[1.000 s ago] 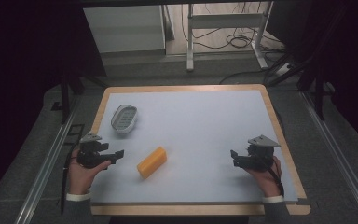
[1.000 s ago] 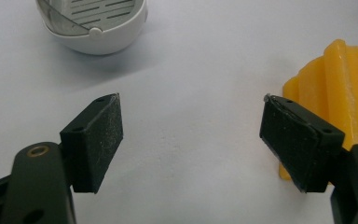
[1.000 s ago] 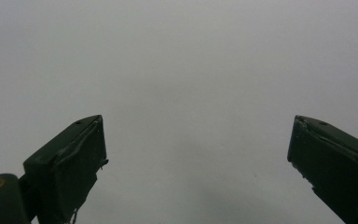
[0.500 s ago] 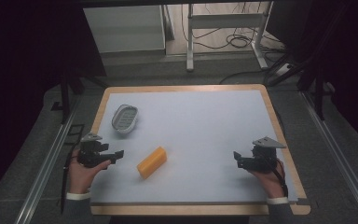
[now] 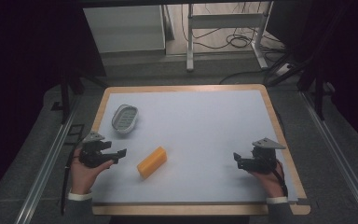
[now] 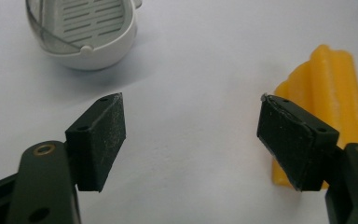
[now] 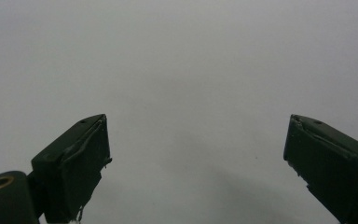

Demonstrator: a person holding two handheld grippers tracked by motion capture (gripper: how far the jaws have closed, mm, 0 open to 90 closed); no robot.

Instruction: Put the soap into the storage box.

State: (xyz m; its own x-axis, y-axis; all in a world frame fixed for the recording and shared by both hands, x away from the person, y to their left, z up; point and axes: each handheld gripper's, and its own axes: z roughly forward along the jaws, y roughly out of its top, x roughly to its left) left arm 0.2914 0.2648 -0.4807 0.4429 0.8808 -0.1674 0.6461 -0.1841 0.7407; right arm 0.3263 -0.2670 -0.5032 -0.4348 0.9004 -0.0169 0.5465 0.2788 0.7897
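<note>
Lying flat on the table (image 5: 205, 116), the yellow block (image 5: 151, 161) sits just at 3 o'clock of the left tongs (image 5: 119, 153), not touching them. These tongs are wide open and hold nothing. A white slotted dish (image 5: 124, 118) rests at 12 o'clock of them. Far at 3 o'clock, the right tongs (image 5: 237, 159) are also wide open and empty over the bare table.
</note>
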